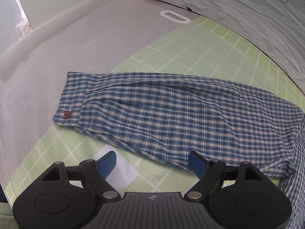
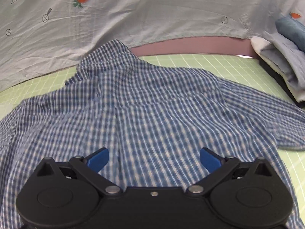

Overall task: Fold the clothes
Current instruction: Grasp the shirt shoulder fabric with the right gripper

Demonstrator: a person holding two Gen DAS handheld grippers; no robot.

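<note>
A blue and cream checked shirt lies on a green grid mat. In the left wrist view its sleeve [image 1: 171, 110] stretches flat across the mat [image 1: 181, 49], with a cuff and a brown button [image 1: 67, 114] at the left end. My left gripper [image 1: 152, 162] hovers open just before the sleeve's near edge, nothing between its blue pads. In the right wrist view the shirt's body [image 2: 148, 110] spreads out with the collar [image 2: 112, 55] at the far side. My right gripper [image 2: 153, 159] stands open above the shirt's body, its pads apart and holding nothing.
A pale sheet printed with carrots [image 2: 152, 15] hangs beyond the mat. A stack of folded clothes [image 2: 282, 57] sits at the far right. A grey board with a white handle slot [image 1: 175, 16] lies left of the mat, and a white patch [image 1: 120, 169] marks the mat.
</note>
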